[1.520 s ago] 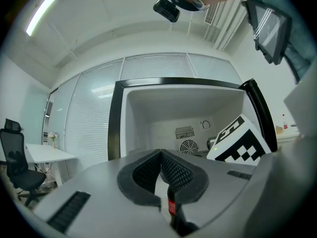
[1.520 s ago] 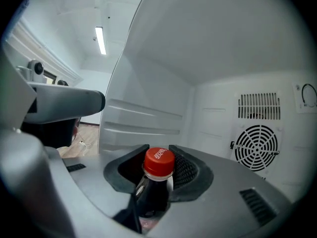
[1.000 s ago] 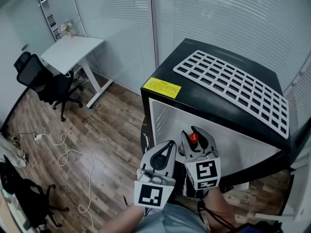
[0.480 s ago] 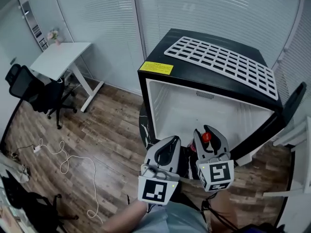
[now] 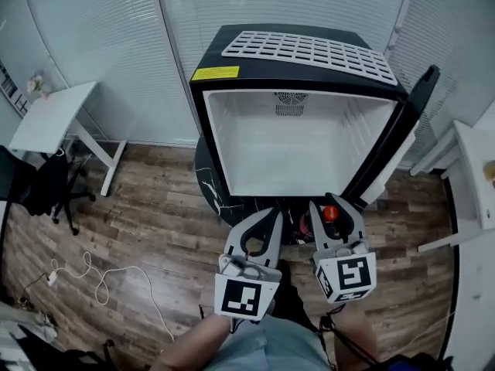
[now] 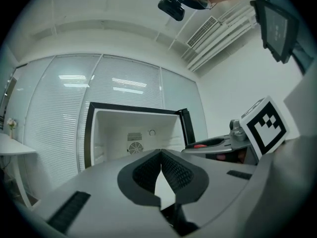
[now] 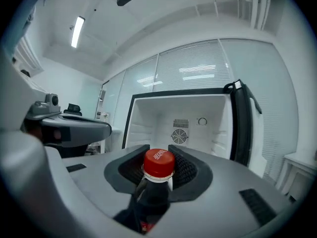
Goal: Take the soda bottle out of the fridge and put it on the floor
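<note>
The right claw is closed on the neck of the soda bottle, just under its red cap. The left claw is pressed shut and empty beside it. The bottle hangs clear of the open, emptied fridge, in front of its lower edge, so the removal looks done. What is left is lowering it and releasing it upright. The wooden floor lies bare to the left. The fridge door hems in the right side, and a cable trails far left.
</note>
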A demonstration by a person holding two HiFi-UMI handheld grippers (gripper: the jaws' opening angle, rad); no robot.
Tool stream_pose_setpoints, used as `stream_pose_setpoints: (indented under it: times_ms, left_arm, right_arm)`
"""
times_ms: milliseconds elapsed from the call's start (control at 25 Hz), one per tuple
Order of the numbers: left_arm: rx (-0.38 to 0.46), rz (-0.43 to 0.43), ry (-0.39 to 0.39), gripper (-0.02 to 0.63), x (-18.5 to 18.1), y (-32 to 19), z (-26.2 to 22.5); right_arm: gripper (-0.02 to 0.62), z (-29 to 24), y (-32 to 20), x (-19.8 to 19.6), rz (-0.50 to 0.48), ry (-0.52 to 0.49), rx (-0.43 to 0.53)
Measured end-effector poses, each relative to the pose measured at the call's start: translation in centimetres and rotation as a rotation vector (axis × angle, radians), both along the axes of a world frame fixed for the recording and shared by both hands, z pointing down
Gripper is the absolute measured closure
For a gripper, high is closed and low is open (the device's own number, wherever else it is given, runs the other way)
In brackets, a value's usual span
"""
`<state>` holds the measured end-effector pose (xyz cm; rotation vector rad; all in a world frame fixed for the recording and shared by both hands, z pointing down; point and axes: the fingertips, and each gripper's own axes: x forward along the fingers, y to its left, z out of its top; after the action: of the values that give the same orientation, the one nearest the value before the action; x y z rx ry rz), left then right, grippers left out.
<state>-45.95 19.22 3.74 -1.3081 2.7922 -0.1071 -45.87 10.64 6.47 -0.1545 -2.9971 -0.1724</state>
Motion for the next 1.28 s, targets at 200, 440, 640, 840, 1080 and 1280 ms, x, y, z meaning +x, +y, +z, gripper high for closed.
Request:
stream_pose_setpoints:
  times_ms: [200, 440, 640, 840, 1080, 1280]
  left_arm:
    - [-0.004, 0.164, 0.063, 0.589, 4.0, -3.5, 2.9]
    - [-0.015, 0.32, 0.092, 0.589, 9.2, -8.7, 4.2]
    - [-0.029, 0.439, 0.064, 0.59, 15.0, -13.2, 4.1]
    - [-0.032, 0.56, 0.031, 0.589, 22.1, -17.4, 3.6]
    - [-0.046, 0.695, 0.045, 0.589, 29.6, -21.6, 4.4]
    - [-0.061, 0.817, 0.041, 0.589, 35.5, -24.5, 5.3]
  right_arm:
    - [0.466, 1.3, -1.6, 5.9, 0.124, 0.012, -0.027]
    - [0.466, 2.6, -5.1, 13.4, 0.275, 0.017, -0.035]
    - [0.466, 2.6, -8.5, 20.3, 0.388, -0.008, -0.04]
    - [0.466, 1.5, -11.8, 27.2, 0.491, -0.073, -0.016]
    - [0.468, 3.0, -14.8, 35.5, 0.63, -0.054, -0.018]
    - [0.468, 4.5, -16.9, 42.1, 0.771, -0.052, -0.044]
